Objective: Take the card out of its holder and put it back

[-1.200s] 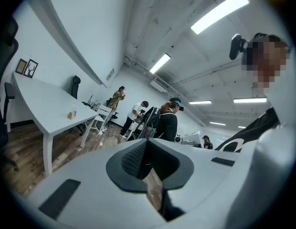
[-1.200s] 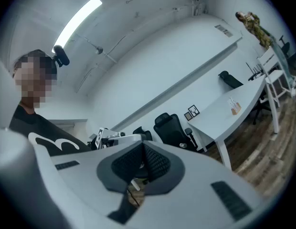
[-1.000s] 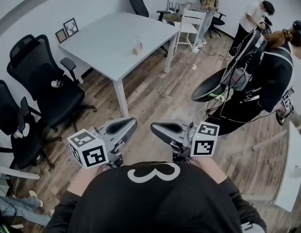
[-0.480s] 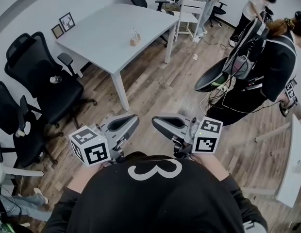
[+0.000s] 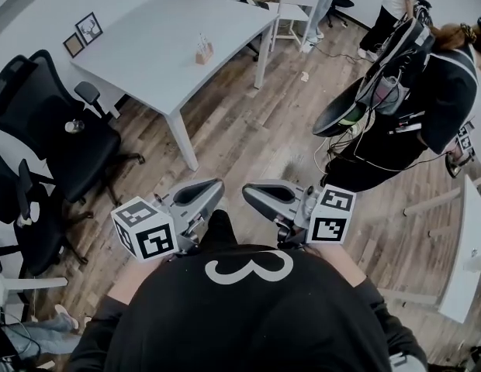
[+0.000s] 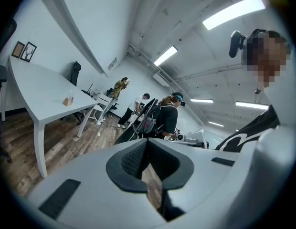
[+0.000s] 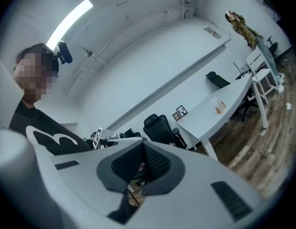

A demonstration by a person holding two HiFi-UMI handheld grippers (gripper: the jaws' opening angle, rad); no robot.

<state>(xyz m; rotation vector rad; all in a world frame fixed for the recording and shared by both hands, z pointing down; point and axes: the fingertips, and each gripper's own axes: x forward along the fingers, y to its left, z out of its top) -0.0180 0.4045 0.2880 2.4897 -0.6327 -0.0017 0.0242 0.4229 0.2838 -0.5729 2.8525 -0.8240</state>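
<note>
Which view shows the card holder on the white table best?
The head view: the holder stands unblocked on the table, seen from above with most of the tabletop round it. The left gripper view and right gripper view both show it too, but only side-on, as a small shape.

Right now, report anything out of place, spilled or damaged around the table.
Nothing looks spilled or damaged. The card holder stands upright on the white table; only a small pale scrap lies loose on the floor.

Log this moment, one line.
task: not started | left gripper: shut, empty | right gripper: shut, empty | card holder: on white table, far from both grippers
</note>
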